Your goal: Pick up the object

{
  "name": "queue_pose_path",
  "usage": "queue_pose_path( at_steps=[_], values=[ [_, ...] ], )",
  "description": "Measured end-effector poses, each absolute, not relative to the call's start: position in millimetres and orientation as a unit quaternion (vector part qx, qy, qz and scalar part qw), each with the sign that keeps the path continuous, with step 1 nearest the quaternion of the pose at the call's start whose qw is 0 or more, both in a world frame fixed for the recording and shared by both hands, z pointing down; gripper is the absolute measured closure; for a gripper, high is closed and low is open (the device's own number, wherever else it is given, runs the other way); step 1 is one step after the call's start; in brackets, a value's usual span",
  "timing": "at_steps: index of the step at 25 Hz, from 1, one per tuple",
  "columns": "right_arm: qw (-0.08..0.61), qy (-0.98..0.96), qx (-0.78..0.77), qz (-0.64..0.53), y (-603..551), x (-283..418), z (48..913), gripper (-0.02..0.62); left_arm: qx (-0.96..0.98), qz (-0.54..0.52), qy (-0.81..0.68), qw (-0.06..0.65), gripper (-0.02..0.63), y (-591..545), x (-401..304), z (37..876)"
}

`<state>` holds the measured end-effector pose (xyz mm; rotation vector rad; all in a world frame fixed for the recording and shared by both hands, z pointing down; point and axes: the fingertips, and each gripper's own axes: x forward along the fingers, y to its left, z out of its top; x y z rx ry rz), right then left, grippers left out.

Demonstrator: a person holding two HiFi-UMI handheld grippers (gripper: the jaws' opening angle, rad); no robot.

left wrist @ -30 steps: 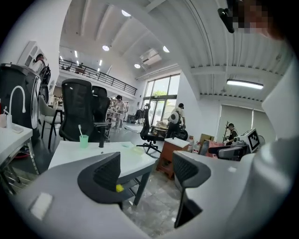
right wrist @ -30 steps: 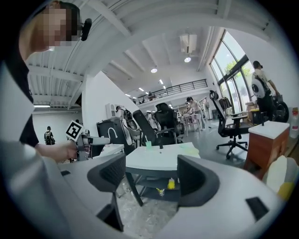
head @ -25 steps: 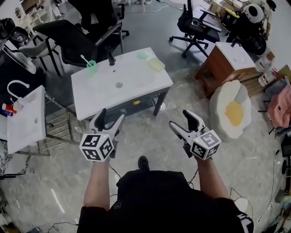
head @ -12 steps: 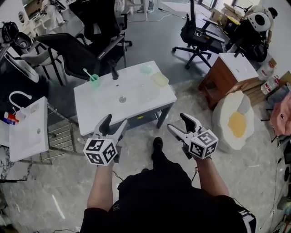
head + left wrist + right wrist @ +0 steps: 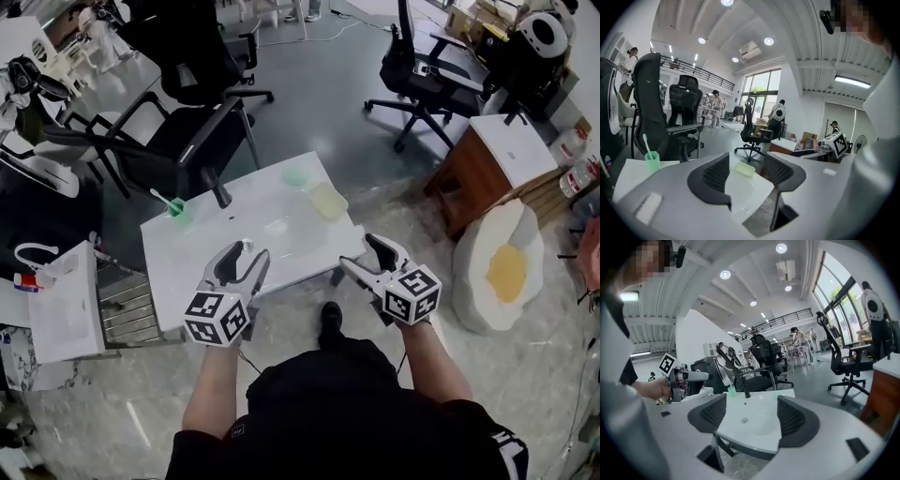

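- Two claws, both empty: my left claw [image 5: 246, 255] is closing on nothing, its jaws part-way in, with only the bare table [image 5: 202, 253] showing through the gap. My right claw [image 5: 361, 255] stands wide, with nothing between its jaws either.
- Three candidates sit on the far side of the table, all well apart from me. A green cup [image 5: 178, 208] with a toothbrush is at the far left by the tap [image 5: 217, 192]. A pale round dish [image 5: 296, 175] and a yellowish tray [image 5: 328, 200] are at the far right. The task does not say which one is meant, and I cannot tell.
- I judge the step in hand to be the approach: both claws hover at the near edge, not yet over any target.
- To do it well, I should spread the left jaws wide before I reach, or they will nudge the thing rather than straddle it.
- For the cup, I would come in level from the side, with pads on the wall below the rim and clear of the toothbrush. It looks light and may tip.
- The tray lies low and flat, so I would grip one rim from above.
- The idle claw should hang back so the two do not collide.
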<state>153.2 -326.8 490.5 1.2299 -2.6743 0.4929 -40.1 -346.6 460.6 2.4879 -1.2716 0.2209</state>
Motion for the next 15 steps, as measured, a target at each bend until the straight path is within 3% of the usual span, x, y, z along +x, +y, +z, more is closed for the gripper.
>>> queue_pose_path(
  at_steps=[6,15],
  values=[
    [0.099,-0.895,0.395,0.184,-401.0,181.7,505.0,0.287,0.888,0.096,-0.424,0.148,0.359,-407.2,6.7,450.7],
    [0.145,-0.894,0.379,0.188,-450.9,151.5,519.8,0.287,0.877,0.086,-0.439,0.178,0.383,-460.6,-18.0,463.7]
  ],
)
